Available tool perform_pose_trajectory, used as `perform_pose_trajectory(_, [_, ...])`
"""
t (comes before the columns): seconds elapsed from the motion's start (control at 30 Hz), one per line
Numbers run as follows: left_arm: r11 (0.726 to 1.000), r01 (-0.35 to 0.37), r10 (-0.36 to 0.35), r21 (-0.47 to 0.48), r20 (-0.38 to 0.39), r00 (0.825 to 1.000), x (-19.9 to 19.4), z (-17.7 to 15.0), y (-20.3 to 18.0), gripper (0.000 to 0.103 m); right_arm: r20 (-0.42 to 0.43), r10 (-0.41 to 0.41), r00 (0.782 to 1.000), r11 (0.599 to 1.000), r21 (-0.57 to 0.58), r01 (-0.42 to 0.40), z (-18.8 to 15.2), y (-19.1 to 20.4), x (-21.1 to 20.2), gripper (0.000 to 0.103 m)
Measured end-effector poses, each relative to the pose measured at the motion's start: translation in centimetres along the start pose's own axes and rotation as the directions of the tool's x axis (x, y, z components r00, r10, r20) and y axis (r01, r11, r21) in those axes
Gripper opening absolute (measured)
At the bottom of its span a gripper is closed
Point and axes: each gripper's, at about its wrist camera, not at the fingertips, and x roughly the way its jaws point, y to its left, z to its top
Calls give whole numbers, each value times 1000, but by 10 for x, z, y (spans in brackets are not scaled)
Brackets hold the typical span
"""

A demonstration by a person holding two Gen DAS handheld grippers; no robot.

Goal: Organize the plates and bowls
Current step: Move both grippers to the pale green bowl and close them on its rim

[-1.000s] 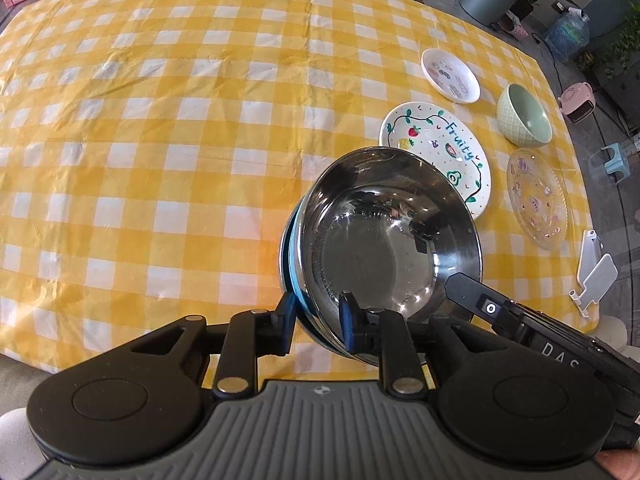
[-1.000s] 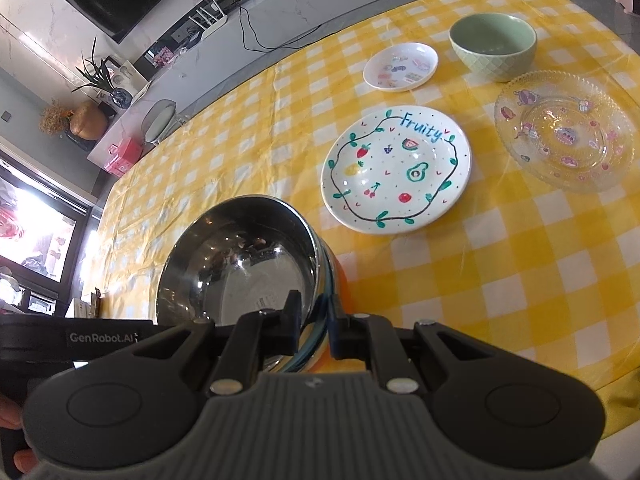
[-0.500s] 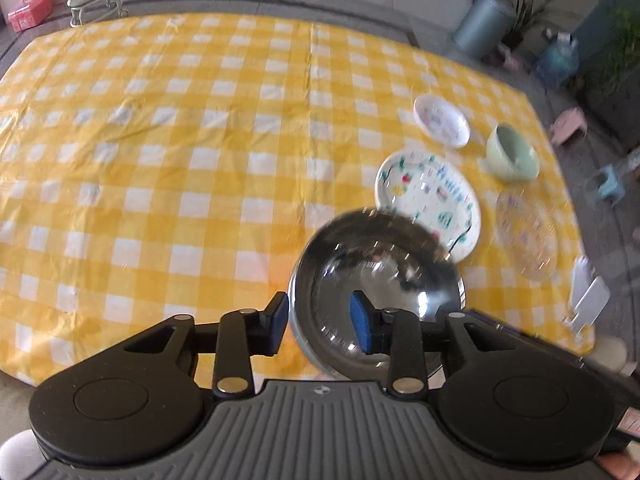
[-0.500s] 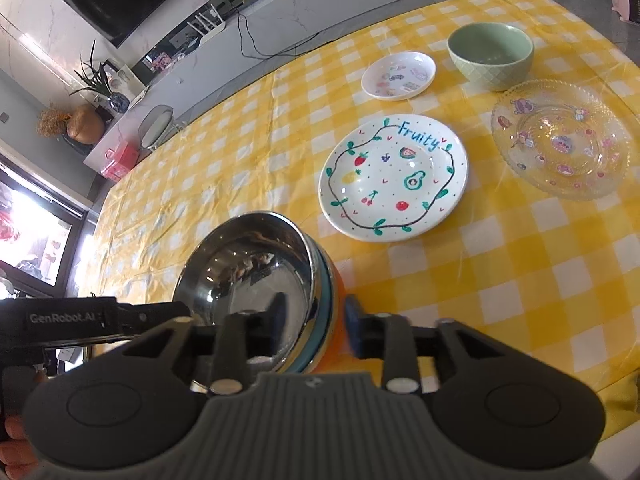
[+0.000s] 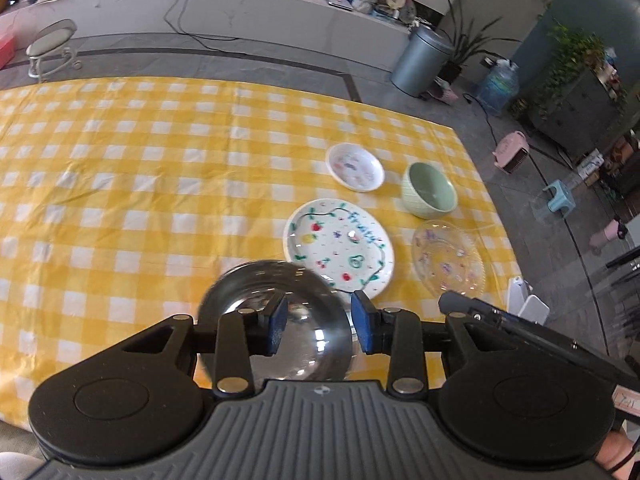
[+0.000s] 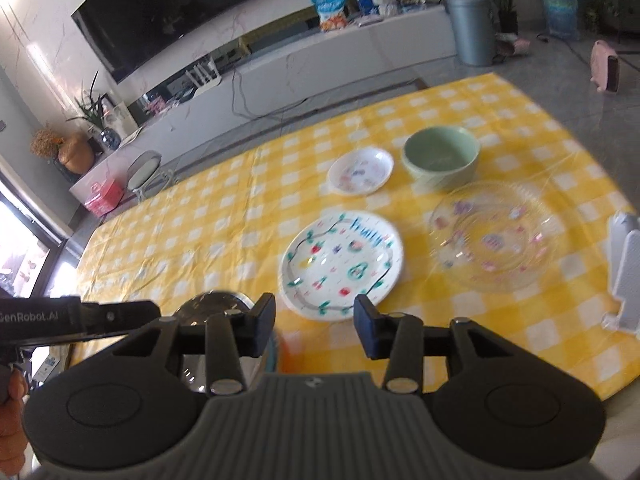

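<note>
Both jaws wide open, holding nothing; steel bowl (image 5: 276, 320) near the Fruity plate (image 5: 338, 250) is light, slick, so pinch its rim.

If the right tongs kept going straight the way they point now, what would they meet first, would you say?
Most likely the Fruity plate: it lies straight ahead of the open right tongs, on the checked tablecloth. Depth is hard to judge, so they might touch the cloth just before its near rim.

Polished mirror-like metal bowl (image 5: 276, 320); glossy painted ceramic plate (image 5: 338, 245); clear patterned glass plate (image 5: 448, 257); smooth green glazed bowl (image 5: 429, 189); creased checked tablecloth (image 5: 120, 200), slight sheen.
</note>
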Motion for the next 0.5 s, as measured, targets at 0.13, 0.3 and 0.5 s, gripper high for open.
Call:
perform_pose_trajectory(0.13, [999, 43, -43, 18, -8, 999, 9, 8, -27, 41, 44, -50, 998, 999, 19, 49, 17, -25, -5, 44])
perform_pose_trajectory(0.3, [997, 66, -65, 30, -37, 997, 30, 23, -56, 41, 77, -78, 994, 995, 65, 73, 36, -57, -1, 44])
perform_pose_trajectory(0.5, [996, 78, -75, 38, -58, 995, 63, 46, -80, 41, 100, -77, 992, 990, 127, 64, 60, -90, 12, 44])
